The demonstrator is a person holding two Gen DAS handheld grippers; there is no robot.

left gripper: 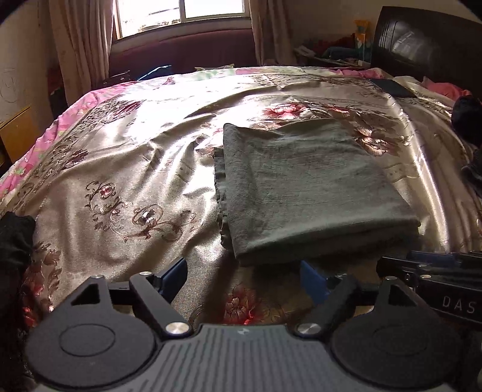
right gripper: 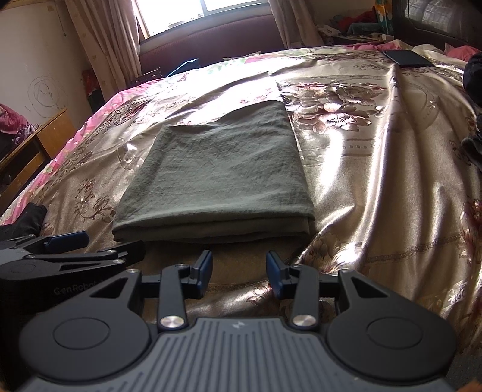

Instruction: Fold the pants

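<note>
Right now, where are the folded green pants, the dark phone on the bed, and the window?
Folded green pants [right gripper: 217, 169]: right wrist view, middle of the top layer.
Dark phone [right gripper: 408, 58]: right wrist view, centre of its flat face.
Window [left gripper: 180, 12]: left wrist view, on the bright glass pane.

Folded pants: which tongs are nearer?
Neither clearly; both stop just short of the folded pants. Left tongs sit open off the near left corner, right tongs open at the near edge's middle.

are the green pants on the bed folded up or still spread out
Folded. The green pants lie as a compact rectangle on the bedspread, stacked layers showing along the near edge, with neither claw touching them.
</note>
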